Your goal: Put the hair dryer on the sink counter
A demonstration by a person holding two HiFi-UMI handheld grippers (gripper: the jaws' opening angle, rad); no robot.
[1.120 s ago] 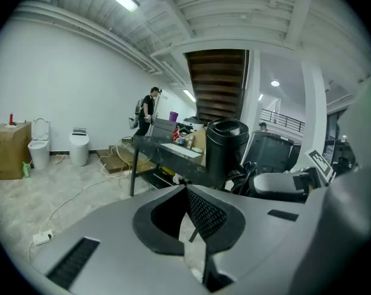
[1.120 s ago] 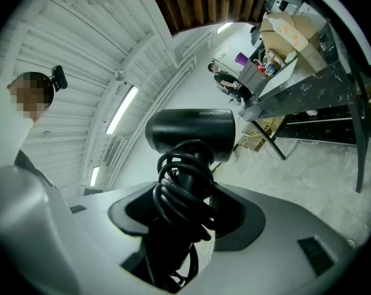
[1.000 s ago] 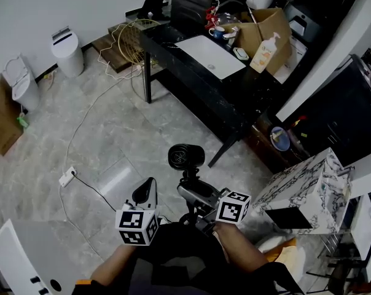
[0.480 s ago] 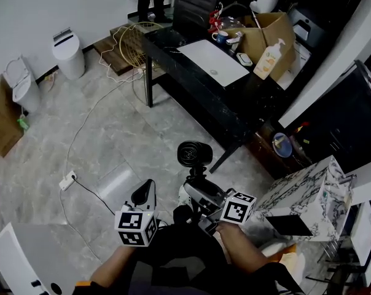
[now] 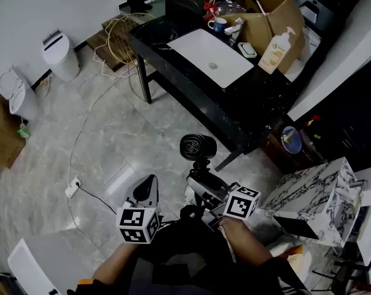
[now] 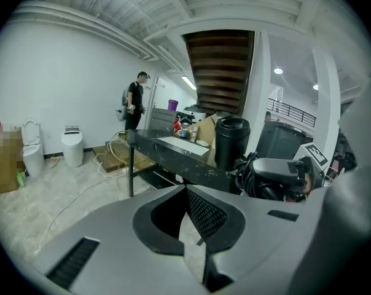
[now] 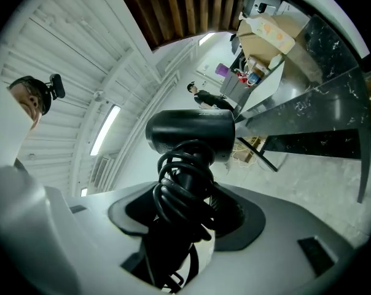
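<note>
A black hair dryer (image 5: 198,147) stands upright, barrel on top, its cord wound round the handle. My right gripper (image 5: 201,176) is shut on that handle; in the right gripper view the dryer (image 7: 191,134) fills the space between the jaws. It hangs over the floor, just short of the black sink counter (image 5: 253,100) with its white basin (image 5: 210,57). My left gripper (image 5: 147,188) is beside it on the left, shut and holding nothing. The left gripper view shows the dryer (image 6: 232,141) to the right, with the counter (image 6: 173,149) behind.
On the counter's far end are a soap bottle (image 5: 279,51), a cardboard box (image 5: 268,14) and a mug (image 5: 219,25). A marble-patterned box (image 5: 314,192) stands at the right. A power strip (image 5: 74,187) and cable lie on the floor, with a white bin (image 5: 56,55) at the left. A person (image 6: 135,100) stands far off.
The counter has come nearer in the head view. The dryer has shifted a little right and forward with the right gripper still shut on it. The left gripper keeps its place alongside.
</note>
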